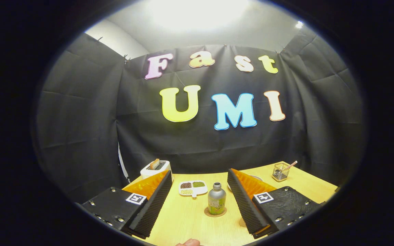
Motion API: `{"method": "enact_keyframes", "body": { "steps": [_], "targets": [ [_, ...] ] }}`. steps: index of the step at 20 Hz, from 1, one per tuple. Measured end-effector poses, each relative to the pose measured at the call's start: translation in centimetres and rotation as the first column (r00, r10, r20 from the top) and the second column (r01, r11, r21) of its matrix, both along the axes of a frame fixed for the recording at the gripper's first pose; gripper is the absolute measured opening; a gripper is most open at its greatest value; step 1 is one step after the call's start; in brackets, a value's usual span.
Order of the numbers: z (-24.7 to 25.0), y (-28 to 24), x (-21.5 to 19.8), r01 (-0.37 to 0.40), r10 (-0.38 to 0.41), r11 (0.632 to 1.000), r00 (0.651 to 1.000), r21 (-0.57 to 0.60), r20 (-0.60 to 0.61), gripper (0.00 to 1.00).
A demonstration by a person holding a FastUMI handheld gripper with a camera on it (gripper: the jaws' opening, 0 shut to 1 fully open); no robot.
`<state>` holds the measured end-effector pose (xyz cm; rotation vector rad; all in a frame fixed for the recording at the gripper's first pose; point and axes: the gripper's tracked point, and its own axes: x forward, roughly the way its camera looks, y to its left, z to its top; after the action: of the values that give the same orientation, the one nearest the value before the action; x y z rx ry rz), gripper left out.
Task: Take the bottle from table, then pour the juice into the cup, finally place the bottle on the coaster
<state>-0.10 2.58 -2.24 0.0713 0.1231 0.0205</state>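
A: Where the table meets the black cloth wall, what stands farthest left of the bottle?

B: A toaster, back and well to the left of the bottle, with a slice of bread poking up out of its slot. The left finger partly covers its base.

A: And closer in?

B: A divided dish just behind and left of the bottle, with a dark filling, a green one and a pale one in its compartments.

A: Then the bottle itself?

B: It stands upright on the coaster, cap on, with a green label on a metal-looking body. The coaster's rim shows round its foot.

A: Is the gripper holding it?

B: No. The fingers are spread wide, one on each side of the bottle, and neither touches it. The bottle sits a little ahead of the fingers, nearer the right finger than the left.

A: What lies to the right of the bottle?

B: A pale rounded rim shows behind the right finger; it is mostly hidden, so I cannot tell whether it is the cup. Farther right and back from the bottle stands a small wire basket with a stick leaning out of it.

A: Anything nearer than the bottle?

B: A fingertip of a person shows at the near table edge, below the bottle.
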Motion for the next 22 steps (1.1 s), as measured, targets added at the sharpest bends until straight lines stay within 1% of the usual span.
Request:
{"method": "enact_keyframes", "body": {
  "steps": [6, 11, 14, 16, 22],
  "targets": [
    [0.3, -0.3, 0.2, 0.004, -0.005, 1.000, 1.000, 0.017, 0.015, 0.99],
    [0.1, 0.5, 0.3, -0.025, 0.025, 1.000, 1.000, 0.004, 0.007, 0.99],
    [0.6, 0.9, 0.3, -0.042, 0.041, 0.999, 0.999, 0.029, 0.013, 0.99],
    [1.6, 1.2, 0.4, -0.055, 0.053, 0.997, 0.998, 0.050, 0.043, 0.99],
    [2.4, 0.6, 0.0, -0.054, 0.051, 0.997, 0.997, 0.056, 0.059, 0.99]
  ]
}}
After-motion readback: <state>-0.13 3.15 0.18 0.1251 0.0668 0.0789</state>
